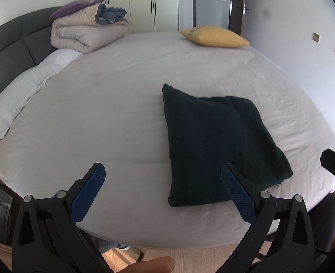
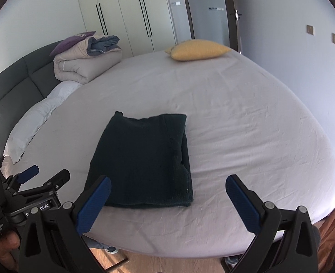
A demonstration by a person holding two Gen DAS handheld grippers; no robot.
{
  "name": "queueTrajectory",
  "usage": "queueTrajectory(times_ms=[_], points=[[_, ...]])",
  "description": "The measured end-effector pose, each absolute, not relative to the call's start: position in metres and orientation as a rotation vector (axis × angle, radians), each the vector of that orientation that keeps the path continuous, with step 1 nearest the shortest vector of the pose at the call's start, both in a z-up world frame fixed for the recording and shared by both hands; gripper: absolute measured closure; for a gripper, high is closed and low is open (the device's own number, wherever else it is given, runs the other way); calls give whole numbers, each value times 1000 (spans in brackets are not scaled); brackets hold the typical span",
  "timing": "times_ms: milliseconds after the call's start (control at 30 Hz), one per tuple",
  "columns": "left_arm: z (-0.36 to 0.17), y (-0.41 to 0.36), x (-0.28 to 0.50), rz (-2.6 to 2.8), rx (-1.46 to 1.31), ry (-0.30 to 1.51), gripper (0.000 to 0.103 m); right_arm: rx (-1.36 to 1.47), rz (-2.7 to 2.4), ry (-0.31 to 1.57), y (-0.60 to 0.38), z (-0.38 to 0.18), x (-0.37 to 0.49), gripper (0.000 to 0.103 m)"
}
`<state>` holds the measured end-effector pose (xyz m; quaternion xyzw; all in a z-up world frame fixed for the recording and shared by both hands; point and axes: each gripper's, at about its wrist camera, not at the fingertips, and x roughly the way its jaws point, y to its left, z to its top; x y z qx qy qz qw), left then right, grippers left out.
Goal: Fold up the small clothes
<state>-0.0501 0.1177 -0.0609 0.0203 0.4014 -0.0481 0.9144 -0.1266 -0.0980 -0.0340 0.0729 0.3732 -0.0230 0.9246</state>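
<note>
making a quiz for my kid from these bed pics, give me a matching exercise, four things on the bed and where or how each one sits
Things:
1. dark garment
2. yellow pillow
3. beige duvet
4. white pillow

Places or states:
A. rolled up, by the headboard's far end
B. folded flat, near the front edge
C. lying along the headboard
D. far corner, near the door

Pairs: 1-B, 2-D, 3-A, 4-C

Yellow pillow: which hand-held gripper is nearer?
Right, marginally. Both the right hand-held gripper and the left hover open at the bed's near edge; the yellow pillow lies far across.
</note>
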Motion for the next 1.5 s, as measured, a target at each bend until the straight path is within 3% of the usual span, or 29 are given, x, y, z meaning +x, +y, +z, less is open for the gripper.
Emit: queueTrajectory(times_ms=[1500], points=[[-95, 122, -35, -84, 21, 912, 0, 113, -103, 887, -92, -63, -115, 0]])
